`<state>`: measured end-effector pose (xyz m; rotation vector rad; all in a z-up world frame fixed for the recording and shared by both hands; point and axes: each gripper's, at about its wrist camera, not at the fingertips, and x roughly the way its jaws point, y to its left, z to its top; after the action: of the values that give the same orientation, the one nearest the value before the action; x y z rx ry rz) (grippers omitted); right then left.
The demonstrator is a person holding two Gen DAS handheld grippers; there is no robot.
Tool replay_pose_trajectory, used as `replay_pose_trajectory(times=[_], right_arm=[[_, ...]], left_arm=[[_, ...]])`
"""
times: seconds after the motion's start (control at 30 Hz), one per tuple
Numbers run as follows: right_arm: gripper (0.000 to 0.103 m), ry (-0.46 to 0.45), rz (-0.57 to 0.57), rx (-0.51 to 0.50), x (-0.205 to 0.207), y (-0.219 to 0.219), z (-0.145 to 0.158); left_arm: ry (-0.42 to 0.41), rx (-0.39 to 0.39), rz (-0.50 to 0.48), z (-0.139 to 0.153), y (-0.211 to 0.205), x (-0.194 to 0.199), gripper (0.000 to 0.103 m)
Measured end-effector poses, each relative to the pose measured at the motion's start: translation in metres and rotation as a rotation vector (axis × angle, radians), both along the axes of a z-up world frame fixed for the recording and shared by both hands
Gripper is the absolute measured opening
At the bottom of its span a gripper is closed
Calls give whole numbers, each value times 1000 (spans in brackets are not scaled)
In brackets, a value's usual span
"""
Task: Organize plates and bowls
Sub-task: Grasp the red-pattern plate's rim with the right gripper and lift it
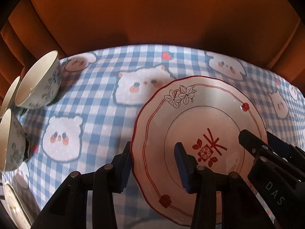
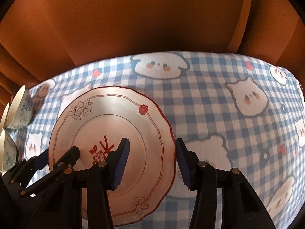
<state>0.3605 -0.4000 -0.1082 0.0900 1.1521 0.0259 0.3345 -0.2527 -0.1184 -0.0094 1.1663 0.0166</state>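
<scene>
You are looking down at a table covered in a blue-and-white checked tablecloth (image 1: 99, 114) printed with white cartoon animal faces. A pale pink plate (image 1: 190, 103) with a wavy red rim, outlined flowers and a red emblem at its centre lies flat on the cloth.

Your left gripper (image 1: 154, 164) straddles the plate's left edge: one blue-padded finger sits outside the rim, the other over the plate's inner face. The jaws stand apart around the rim, and you cannot tell whether the pads press on it.

Your right gripper (image 2: 152, 162) straddles the opposite edge of the same plate (image 2: 114, 110) in the same way, one finger over the plate, the other outside the rim above the cloth. There is a visible gap between the outer pad and the rim; a firm grip is not shown.

At the far left of the left wrist view, blue-patterned white bowls (image 1: 40, 82) stand close together on the cloth, well apart from the plate. An orange-brown curtain (image 1: 152, 15) hangs behind the table.
</scene>
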Motion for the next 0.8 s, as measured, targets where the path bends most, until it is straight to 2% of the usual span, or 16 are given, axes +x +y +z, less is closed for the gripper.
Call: replay_pose_trajectory(times=[0.37,0.8], right_arm=[[52,57,-25,-23,-72,-3,8],[52,102,-19,-30,-153,16,11]], left_arm=[[61,-7,-46,7,8,-71,44],[108,-17,-41,8,26,-141,44]])
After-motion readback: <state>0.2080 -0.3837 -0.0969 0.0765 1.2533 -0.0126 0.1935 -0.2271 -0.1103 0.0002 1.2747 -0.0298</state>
